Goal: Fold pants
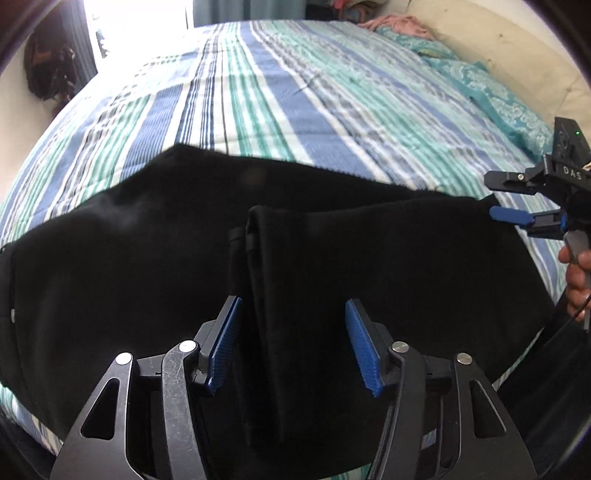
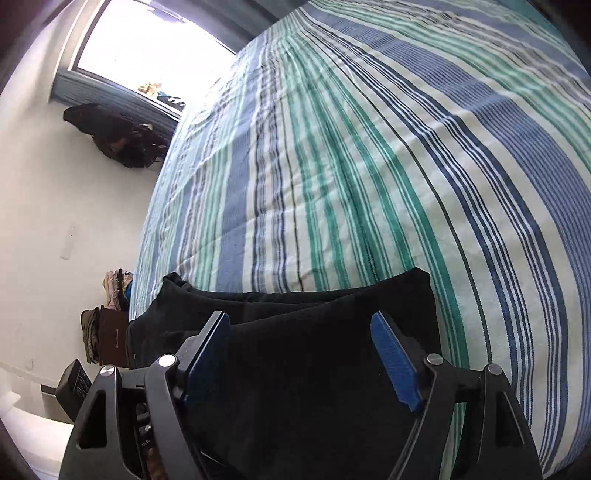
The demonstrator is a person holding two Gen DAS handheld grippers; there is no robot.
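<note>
Black pants (image 1: 110, 258) lie folded across the near edge of a striped bed (image 1: 295, 92). One folded layer forms a raised edge (image 1: 255, 229) running towards the camera. My left gripper (image 1: 293, 301) hovers over that edge, open, with its blue pads (image 1: 225, 343) on either side of the cloth and not pressing it. At the pants' right end is my right gripper (image 1: 493, 195), held by a hand (image 1: 576, 280). In the right wrist view the right gripper (image 2: 299, 315) is open above the pants (image 2: 314, 387), close to their corner (image 2: 421, 280).
The striped bedcover (image 2: 369, 147) stretches bare beyond the pants. Teal pillows (image 1: 498, 96) and a pink cloth (image 1: 399, 24) lie at the head of the bed. A dark bag (image 2: 118, 136) hangs on the wall under a bright window, and piled clothes (image 2: 114, 291) sit beside the bed.
</note>
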